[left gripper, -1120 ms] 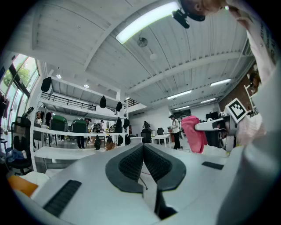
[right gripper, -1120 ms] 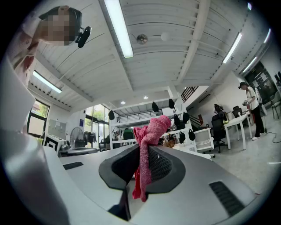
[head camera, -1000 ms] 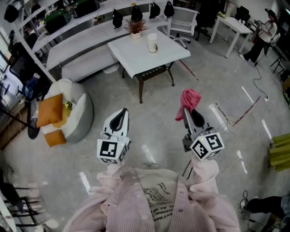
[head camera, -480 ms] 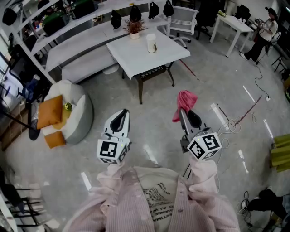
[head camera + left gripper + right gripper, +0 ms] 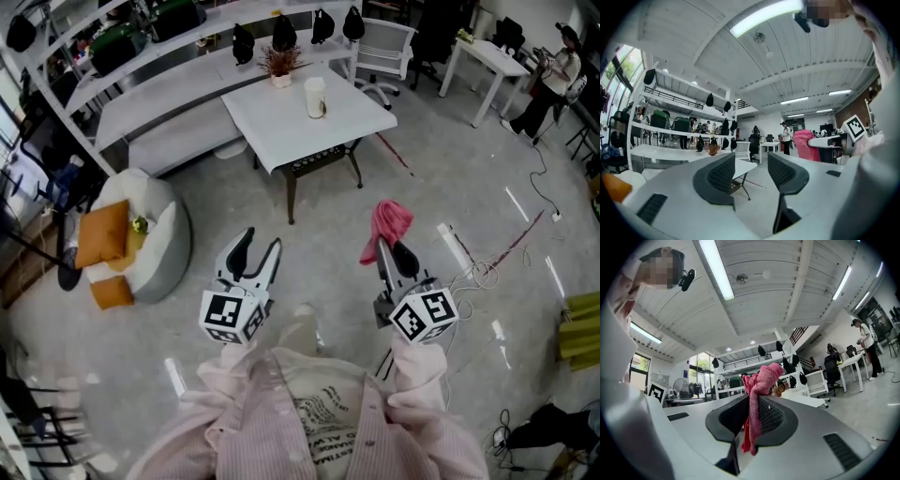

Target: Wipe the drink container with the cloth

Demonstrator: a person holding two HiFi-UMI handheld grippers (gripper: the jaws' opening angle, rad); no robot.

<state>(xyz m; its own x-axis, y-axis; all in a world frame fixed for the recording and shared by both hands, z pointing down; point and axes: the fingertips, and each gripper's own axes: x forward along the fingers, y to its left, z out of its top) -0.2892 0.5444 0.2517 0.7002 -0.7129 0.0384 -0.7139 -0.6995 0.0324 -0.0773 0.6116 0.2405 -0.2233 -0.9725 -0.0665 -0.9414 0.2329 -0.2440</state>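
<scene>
Head view: the drink container (image 5: 316, 97) stands on the white worktop (image 5: 281, 122) near a potted plant (image 5: 280, 63), far off across open floor (image 5: 319, 216), with a beanbag (image 5: 159, 234) at the left. Left gripper view: the left hand-held gripper (image 5: 752, 171) has just been opening, its jaws spread with nothing between them. Right gripper view: the right hand-held gripper (image 5: 750, 416) pinches the pink cloth (image 5: 761, 380).

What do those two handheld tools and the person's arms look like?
The left gripper and right gripper each have a light grey body, two jaws lined with black ribbed pads, and a white cube printed with black square markers. The person's sleeves are pale pink with fine stripes.
</scene>
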